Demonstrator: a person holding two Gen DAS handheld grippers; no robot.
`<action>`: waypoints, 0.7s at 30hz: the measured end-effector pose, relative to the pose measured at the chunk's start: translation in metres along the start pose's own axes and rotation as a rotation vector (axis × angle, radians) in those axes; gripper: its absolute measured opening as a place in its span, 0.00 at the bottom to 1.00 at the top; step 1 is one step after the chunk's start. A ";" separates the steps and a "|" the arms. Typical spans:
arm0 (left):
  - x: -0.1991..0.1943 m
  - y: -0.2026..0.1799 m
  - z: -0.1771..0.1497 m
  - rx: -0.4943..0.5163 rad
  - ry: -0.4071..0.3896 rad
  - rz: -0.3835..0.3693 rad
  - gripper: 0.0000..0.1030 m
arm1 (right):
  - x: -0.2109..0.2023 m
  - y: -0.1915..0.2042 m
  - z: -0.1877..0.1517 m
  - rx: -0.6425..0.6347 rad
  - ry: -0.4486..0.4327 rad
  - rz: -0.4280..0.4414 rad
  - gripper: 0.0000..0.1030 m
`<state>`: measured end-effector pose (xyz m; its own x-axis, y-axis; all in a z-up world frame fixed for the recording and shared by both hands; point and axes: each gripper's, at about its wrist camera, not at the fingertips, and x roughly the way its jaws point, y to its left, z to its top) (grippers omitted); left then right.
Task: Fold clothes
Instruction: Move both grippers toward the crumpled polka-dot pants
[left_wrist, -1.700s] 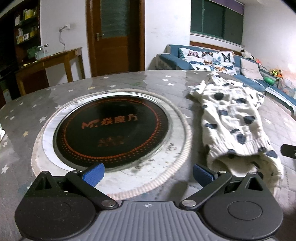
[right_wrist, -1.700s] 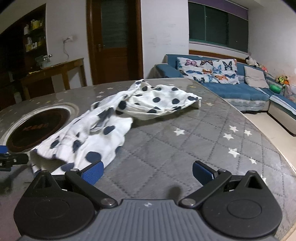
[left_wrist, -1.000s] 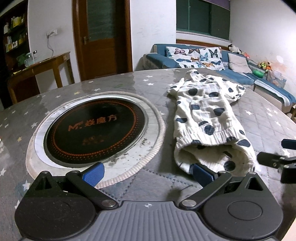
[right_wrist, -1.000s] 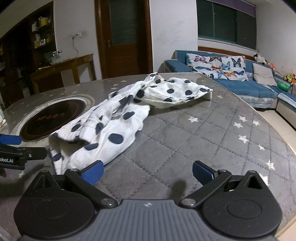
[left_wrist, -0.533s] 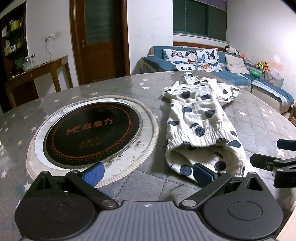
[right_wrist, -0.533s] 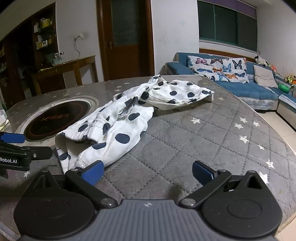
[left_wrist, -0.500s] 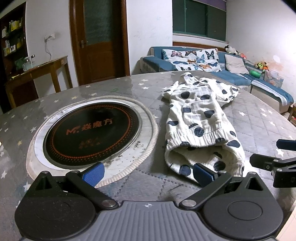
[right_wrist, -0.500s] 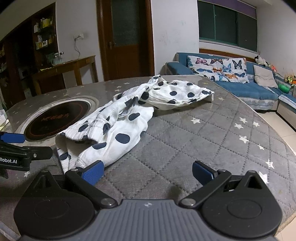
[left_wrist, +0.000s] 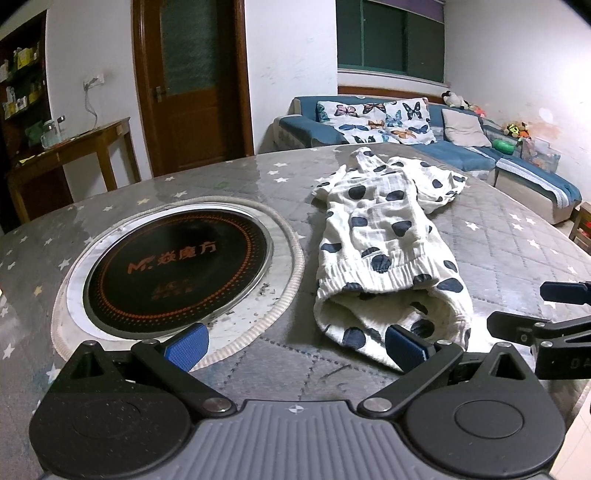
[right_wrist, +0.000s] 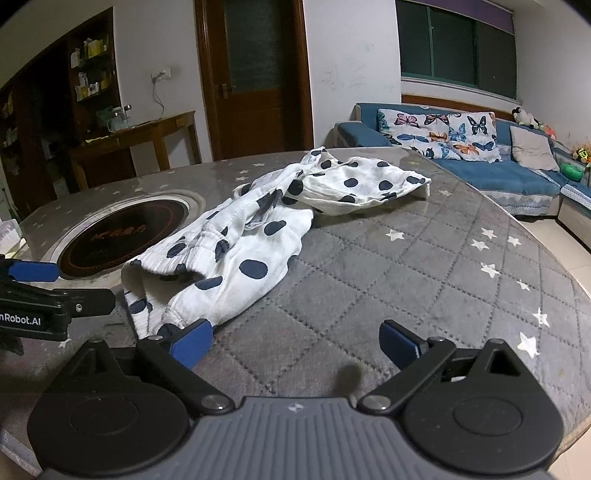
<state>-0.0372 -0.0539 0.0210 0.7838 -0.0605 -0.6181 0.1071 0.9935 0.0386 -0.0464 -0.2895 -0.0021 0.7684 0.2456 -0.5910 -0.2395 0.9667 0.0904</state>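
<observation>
From the left wrist view, a round table covered in grey quilted cloth with white stars (left_wrist: 491, 236) is filling the frame, a round black glass cooktop with orange lettering (left_wrist: 177, 264) sunk into its middle. Behind it are standing a brown wooden door (left_wrist: 192, 85), a wooden side table (left_wrist: 74, 147) and a blue sofa with butterfly cushions (left_wrist: 388, 122). The left gripper (left_wrist: 295, 345) is hovering low over the near rim with its blue-padded jaws spread wide and only bare cloth between them. A white garment with dark blue polka dots (left_wrist: 384, 236) is lying crumpled just right of the cooktop, its elastic hem gaping toward the camera; the right-hand pad seems to be overlapping that hem, though contact is unclear.

From the right wrist view, the right gripper (right_wrist: 297, 341) is also standing wide open, its jaws having just been closing slightly, with nothing between them. The garment (right_wrist: 255, 236) is stretching away to the left, the table's right half lying bare up to its curved edge, tiled floor (right_wrist: 569, 243) beyond.
</observation>
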 end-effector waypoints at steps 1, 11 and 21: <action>0.000 -0.001 0.000 0.002 -0.001 -0.001 1.00 | 0.000 0.000 0.000 0.001 0.000 0.002 0.94; -0.003 -0.008 -0.001 0.017 -0.003 -0.016 1.00 | -0.002 0.000 -0.003 0.005 0.003 0.011 0.92; -0.001 -0.010 -0.001 0.022 0.002 -0.026 1.00 | 0.000 0.001 0.000 0.002 0.002 0.010 0.92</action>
<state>-0.0394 -0.0641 0.0207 0.7791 -0.0856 -0.6210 0.1409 0.9892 0.0403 -0.0470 -0.2881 -0.0023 0.7649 0.2548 -0.5917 -0.2459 0.9644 0.0974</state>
